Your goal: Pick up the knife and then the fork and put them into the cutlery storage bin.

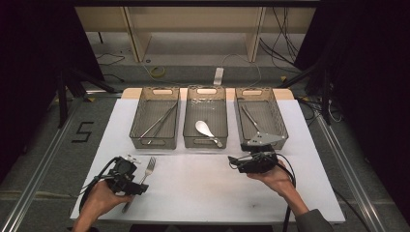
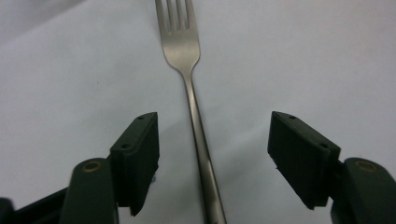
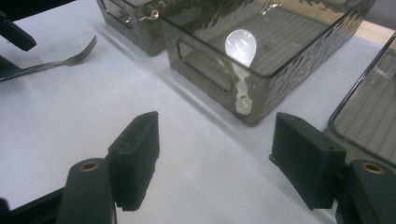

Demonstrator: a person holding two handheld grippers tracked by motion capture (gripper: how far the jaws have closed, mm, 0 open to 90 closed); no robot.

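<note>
— Where was the fork [image 1: 145, 177] when you looked?

— It lay flat on the white table [image 1: 203, 193], near my left side, tines pointing away toward the bins. In the left gripper view its handle ran straight up between my left gripper [image 2: 212, 154]'s jaws, with the tines beyond them.

— Did you have hold of it?

— No. The jaws stood apart, one on each side of the handle, and a clear gap showed between each pad and the metal. Nothing pressed on it.

— And your other hand?

— My right gripper [image 3: 215, 158] hung over the bare table just in front of the middle bin [image 1: 205, 118], jaws parted with nothing between them. From the high view it sat near the front corner of the right bin [image 1: 261, 118].

— What was in the bins?

— The middle one held a spoon [image 1: 208, 130], its bowl bright in the right gripper view. The left bin [image 1: 155, 118] held long thin utensils lying slantwise; I couldn't tell what kind. The right bin held another slim metal piece, also too small to name.
</note>
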